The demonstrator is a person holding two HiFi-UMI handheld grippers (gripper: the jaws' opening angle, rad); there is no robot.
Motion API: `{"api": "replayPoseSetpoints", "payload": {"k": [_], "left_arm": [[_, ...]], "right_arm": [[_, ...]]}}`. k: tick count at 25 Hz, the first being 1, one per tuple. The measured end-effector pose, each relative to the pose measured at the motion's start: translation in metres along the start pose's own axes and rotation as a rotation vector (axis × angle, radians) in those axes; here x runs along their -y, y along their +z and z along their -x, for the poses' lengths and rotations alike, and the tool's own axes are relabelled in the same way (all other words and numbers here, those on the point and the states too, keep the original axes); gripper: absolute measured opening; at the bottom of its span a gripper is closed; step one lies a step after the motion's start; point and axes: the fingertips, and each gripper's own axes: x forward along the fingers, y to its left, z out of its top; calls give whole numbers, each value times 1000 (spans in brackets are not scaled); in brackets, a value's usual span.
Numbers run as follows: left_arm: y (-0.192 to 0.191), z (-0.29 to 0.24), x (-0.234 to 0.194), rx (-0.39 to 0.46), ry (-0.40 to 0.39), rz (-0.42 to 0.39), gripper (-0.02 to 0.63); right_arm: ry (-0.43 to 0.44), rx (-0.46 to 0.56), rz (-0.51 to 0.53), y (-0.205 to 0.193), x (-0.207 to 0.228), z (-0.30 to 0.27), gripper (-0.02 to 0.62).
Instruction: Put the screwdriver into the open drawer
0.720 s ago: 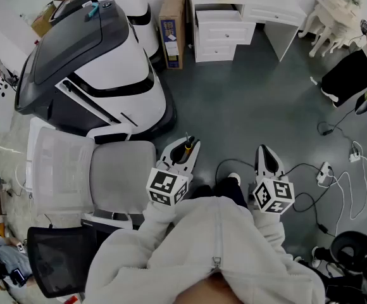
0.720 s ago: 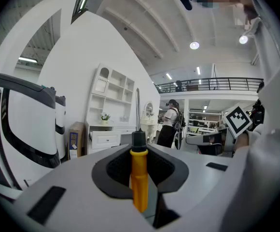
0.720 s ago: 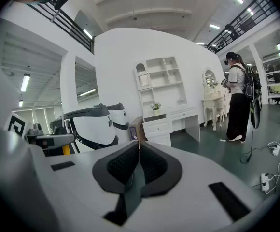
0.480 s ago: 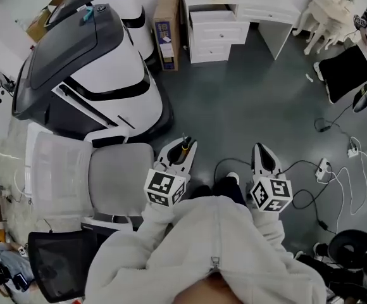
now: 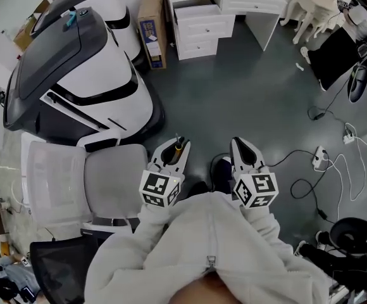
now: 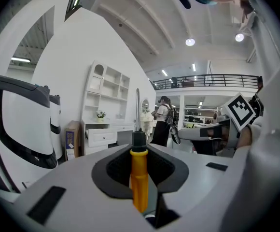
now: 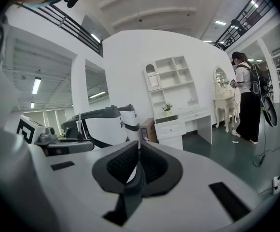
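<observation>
The left gripper [image 5: 177, 145] has its fingers grasping a yellow-handled screwdriver [image 6: 139, 178]; the right gripper [image 5: 243, 145], fingers clenched empty, is alongside, both well apart from the white drawer unit [image 5: 199, 33].

A large grey-and-white machine [image 5: 76, 75] fills the upper left, and a cardboard box [image 5: 150, 27] stands upright just beside it. A grey chair [image 5: 117, 182] sits below the machine. At right, a white power strip [image 5: 321, 158] and loose cables [image 5: 335, 161] lie on the dark floor [image 5: 234, 87].
</observation>
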Motion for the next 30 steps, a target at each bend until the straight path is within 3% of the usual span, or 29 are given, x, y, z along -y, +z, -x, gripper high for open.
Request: {"api": "replayPoseSetpoints", "payload": {"k": [12,30], "left_arm": [[13,-57,-23,-1,31,-31,69],[54,-204,-89,5,125,1,71]], "right_arm": [[23,-14,24,16,33,-61,38],[37,-47,8,73,150,-181,38]]}}
